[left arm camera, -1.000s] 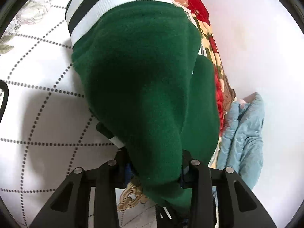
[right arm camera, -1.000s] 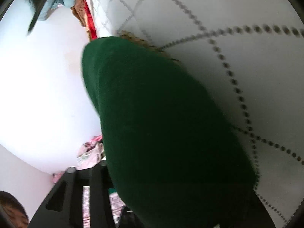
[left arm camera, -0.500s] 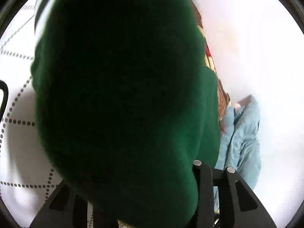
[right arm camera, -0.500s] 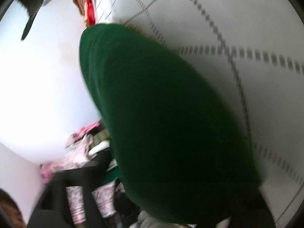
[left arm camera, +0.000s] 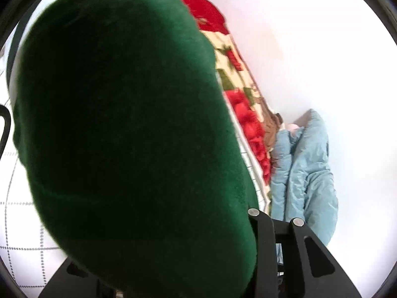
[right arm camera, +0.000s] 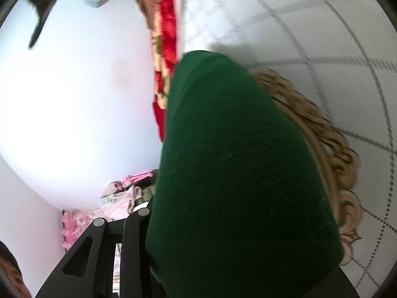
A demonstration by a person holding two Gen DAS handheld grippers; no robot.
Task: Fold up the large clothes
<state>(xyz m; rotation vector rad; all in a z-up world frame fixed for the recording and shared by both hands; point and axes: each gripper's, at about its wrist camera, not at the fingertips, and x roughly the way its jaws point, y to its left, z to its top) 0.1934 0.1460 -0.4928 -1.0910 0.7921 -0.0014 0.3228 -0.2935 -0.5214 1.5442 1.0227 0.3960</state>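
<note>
Left gripper [left arm camera: 188, 273]: jaws clamped on the green fleece garment [left arm camera: 129, 134], which bulged over the lens.
Bed [left arm camera: 19, 223]: white quilted cover, left, under the garment.
Floral blanket [left arm camera: 238, 94]: along the bed's right edge.
Blue jacket [left arm camera: 302, 173]: far right.
Right gripper [right arm camera: 198, 268]: jaws gripping the same garment [right arm camera: 238, 173].

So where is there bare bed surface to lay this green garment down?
Free: white quilted cover beyond the green garment, between the red floral blanket and the tan embroidered motif. Crowded: blanket edge with the light-blue jacket.
</note>
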